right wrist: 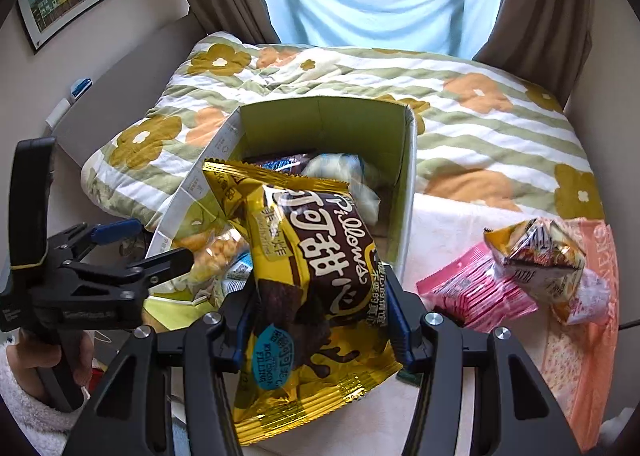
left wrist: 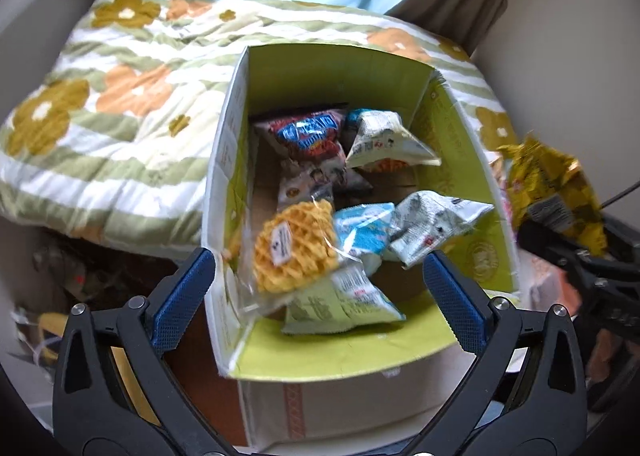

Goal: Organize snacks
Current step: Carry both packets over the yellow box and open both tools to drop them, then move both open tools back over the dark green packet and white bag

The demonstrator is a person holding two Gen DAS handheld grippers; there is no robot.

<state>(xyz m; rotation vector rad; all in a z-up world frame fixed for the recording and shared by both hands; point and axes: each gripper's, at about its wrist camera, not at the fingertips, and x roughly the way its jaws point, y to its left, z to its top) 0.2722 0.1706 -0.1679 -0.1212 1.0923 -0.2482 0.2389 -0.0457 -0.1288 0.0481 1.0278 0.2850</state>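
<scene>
My right tongs (right wrist: 320, 320) are clenched on the yellow foil bag (right wrist: 304, 268), hanging it just over the near edge of the green-lined cardboard box (left wrist: 332, 67) on the bed. The risk, as I judge it: slick crinkly foil, puffy and pillow-shaped, could slide out of my grip, or snag the box's thin floppy wall and tip it (that quilt (right wrist: 480, 135) underneath is soft and lumpy). My left tongs (left wrist: 320, 292) hang released, jaws wide, above the box. Inside lie small crumpled packets and a ridged waffle in clear wrap (left wrist: 294, 248). A pink packet (right wrist: 476, 288) waits outside.
</scene>
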